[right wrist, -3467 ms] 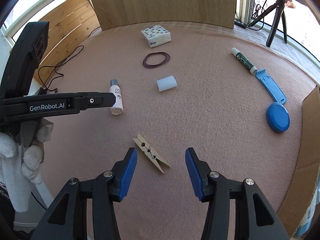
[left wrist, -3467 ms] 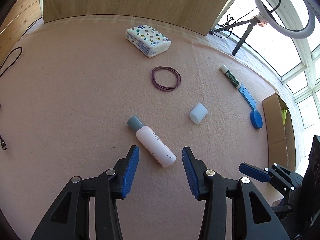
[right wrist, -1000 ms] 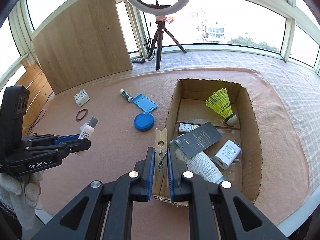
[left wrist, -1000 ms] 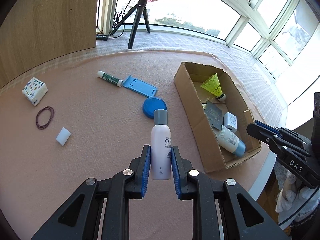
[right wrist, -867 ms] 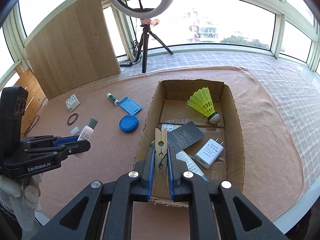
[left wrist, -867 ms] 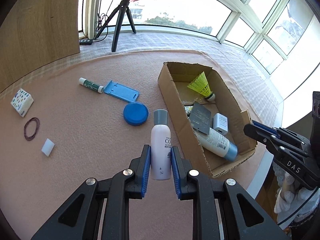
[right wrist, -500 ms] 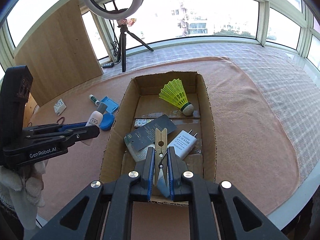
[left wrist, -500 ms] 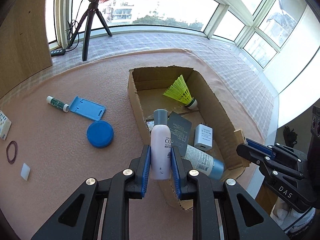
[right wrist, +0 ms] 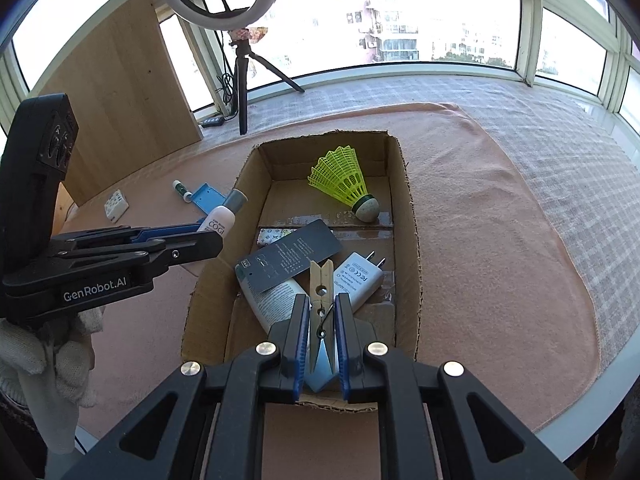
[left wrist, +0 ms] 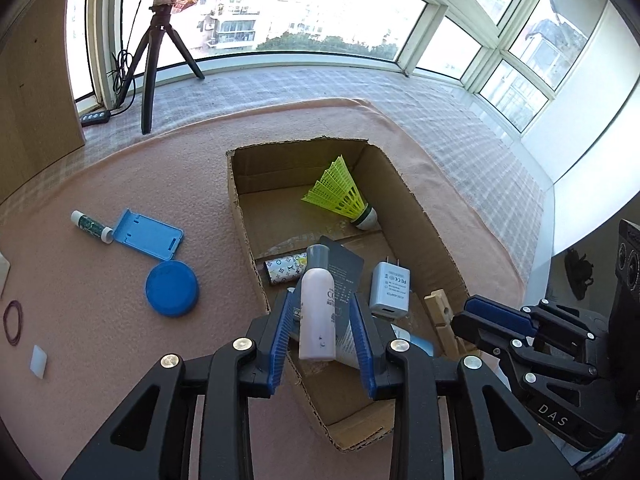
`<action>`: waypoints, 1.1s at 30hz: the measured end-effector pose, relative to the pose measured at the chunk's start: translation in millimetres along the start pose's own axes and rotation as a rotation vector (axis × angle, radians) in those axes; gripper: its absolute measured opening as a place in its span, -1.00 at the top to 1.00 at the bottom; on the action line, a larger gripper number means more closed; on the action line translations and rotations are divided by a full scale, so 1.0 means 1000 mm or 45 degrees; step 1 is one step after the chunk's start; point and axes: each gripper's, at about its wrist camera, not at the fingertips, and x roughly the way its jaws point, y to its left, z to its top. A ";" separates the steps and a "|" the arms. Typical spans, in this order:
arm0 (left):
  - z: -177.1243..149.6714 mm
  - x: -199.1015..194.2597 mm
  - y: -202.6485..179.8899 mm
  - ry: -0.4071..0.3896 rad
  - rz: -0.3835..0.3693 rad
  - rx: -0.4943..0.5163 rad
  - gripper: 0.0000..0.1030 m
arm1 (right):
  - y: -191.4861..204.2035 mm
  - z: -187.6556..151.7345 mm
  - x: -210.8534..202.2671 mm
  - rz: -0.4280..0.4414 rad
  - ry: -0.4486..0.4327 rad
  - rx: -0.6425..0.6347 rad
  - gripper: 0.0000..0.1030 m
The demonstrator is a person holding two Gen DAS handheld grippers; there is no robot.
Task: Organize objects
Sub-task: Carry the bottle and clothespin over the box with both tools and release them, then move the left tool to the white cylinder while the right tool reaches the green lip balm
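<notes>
The left gripper (left wrist: 323,334) is seen with its blue pads parted wider than the bottle (left wrist: 317,312); a gap is visible on each side, so the bottle is not clamped. The bottle is positioned between the pads, over the near left part of the cardboard box (left wrist: 416,204). Its long axis is aligned with the fingers, and the grey cap is directed away from the camera. The body is pale pink-white, with dark lettering partly visible on its side. In the right wrist view the same bottle (right wrist: 221,216) is seen protruding from the left gripper (right wrist: 188,236), cap up and tilted toward the box, above the box's left wall.

The right gripper (right wrist: 321,332) is closed on a wooden clothespin (right wrist: 321,300). The clothespin is held along the finger axis, its far end pointing forward over the box interior. It is made of light wood with a wire spring at mid-length.

Inside the box (right wrist: 404,184) are found a yellow shuttlecock (right wrist: 346,184), a white charger (right wrist: 358,276), a dark card (right wrist: 288,256) and a white tube (right wrist: 276,300) partly under that card.

On the pink mat (left wrist: 120,184), left of the box, a blue lid (left wrist: 172,289), a blue holder (left wrist: 149,234) and a small green-labelled tube (left wrist: 91,227) are located.
</notes>
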 end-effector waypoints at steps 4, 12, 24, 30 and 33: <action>0.000 -0.005 0.004 -0.008 -0.005 -0.012 0.18 | 0.000 0.000 0.001 0.000 0.001 0.017 0.55; -0.006 -0.015 0.021 -0.010 0.015 -0.057 0.18 | 0.007 -0.001 0.001 0.008 0.008 0.020 0.55; -0.027 -0.044 0.077 -0.022 0.138 -0.169 0.07 | 0.030 0.001 0.003 0.054 0.012 -0.005 0.55; -0.052 -0.063 0.132 -0.004 0.224 -0.273 0.06 | 0.049 0.006 0.009 0.102 0.020 -0.023 0.55; -0.066 -0.071 0.155 0.002 0.250 -0.323 0.06 | 0.061 0.010 0.013 0.137 0.033 -0.034 0.53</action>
